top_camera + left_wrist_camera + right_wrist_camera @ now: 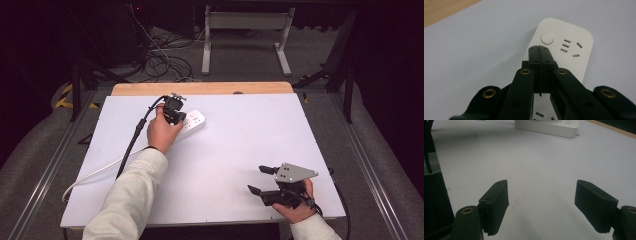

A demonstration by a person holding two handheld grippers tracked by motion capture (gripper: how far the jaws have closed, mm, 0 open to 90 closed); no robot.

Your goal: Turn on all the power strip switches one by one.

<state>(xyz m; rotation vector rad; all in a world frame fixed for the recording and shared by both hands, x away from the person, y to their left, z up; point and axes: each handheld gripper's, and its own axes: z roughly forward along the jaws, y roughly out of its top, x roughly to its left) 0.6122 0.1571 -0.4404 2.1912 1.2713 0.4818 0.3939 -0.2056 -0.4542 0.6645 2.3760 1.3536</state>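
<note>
While our left gripper [539,47] hung over the power strip [571,52] with its jaws pressed together on nothing, its tip sat just short of the round button [547,38]. We risked shoving the strip (it lay loose on the white mat [240,150]). Our right gripper [263,180] waited, jaws spread, well apart from the strip.

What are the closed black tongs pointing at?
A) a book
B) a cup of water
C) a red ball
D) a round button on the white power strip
D: in the left gripper view the left tongs, with jaws pressed together, sit over the white power strip, tips right beside its round button.
</note>
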